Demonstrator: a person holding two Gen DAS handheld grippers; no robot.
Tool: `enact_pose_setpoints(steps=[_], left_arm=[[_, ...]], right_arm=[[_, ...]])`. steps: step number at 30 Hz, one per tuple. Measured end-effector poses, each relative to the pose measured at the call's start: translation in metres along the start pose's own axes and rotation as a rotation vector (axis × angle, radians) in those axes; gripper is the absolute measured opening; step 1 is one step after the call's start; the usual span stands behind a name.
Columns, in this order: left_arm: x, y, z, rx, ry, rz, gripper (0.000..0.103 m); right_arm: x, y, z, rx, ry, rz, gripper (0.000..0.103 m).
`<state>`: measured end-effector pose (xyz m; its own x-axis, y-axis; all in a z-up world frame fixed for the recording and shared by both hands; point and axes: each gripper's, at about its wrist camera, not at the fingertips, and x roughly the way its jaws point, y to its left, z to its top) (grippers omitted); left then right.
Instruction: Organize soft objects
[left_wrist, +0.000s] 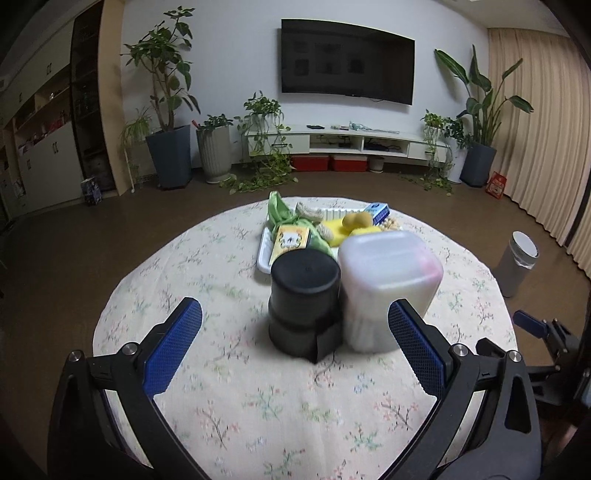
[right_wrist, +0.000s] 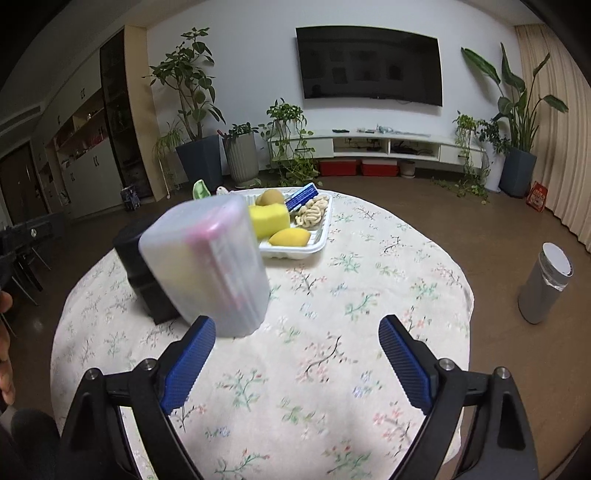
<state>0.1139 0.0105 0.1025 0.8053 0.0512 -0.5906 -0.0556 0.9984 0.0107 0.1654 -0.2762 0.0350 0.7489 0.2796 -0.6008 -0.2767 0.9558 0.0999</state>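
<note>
Soft objects sit heaped in a white tray (left_wrist: 263, 254) on the round table (left_wrist: 229, 387), toward its far side, at 12 o'clock from the left gripper. In the tray, seen from the left wrist: a green cloth (left_wrist: 280, 212), a knitted beige piece (left_wrist: 309, 213), a yellow sponge (left_wrist: 338, 232), a brown potato-like lump (left_wrist: 357, 220), a blue box (left_wrist: 379, 211) and a yellow carton (left_wrist: 290, 240) at the near edge.

Just in front of the tray stand a black canister (left_wrist: 303, 299) and a frosted plastic box (left_wrist: 388, 284), side by side and touching or nearly so, the box at 3 o'clock of the canister.

Left gripper (left_wrist: 295, 347): blue pads wide apart, nothing between them; canister and box lie just beyond the tips.

Right gripper (right_wrist: 297, 354): jaws spread wide, gripping nothing. The box stands at 11 o'clock, just past the left pad; contact cannot be told. From here the tray also shows a lemon-shaped yellow piece (right_wrist: 289, 237) and a cream ruffled piece (right_wrist: 313, 213).

A grey bin (right_wrist: 546, 282) stands on the floor at 3 o'clock, well apart from the table.
</note>
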Motion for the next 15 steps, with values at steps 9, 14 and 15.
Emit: enact_pose_setpoints(steps=[9, 14, 15], left_arm=[[0.015, -0.006, -0.053, -0.039, 0.029, 0.058, 0.103], [0.032, -0.006, -0.096, -0.094, 0.052, 0.054, 0.103], [0.037, -0.004, -0.099, -0.111, 0.089, 0.044, 0.103]], right_arm=[[-0.011, 0.016, -0.015, -0.009, -0.070, -0.012, 0.094], [-0.004, 0.022, -0.021, -0.019, -0.050, -0.013, 0.095], [-0.005, 0.025, -0.022, -0.025, -0.055, -0.015, 0.095]])
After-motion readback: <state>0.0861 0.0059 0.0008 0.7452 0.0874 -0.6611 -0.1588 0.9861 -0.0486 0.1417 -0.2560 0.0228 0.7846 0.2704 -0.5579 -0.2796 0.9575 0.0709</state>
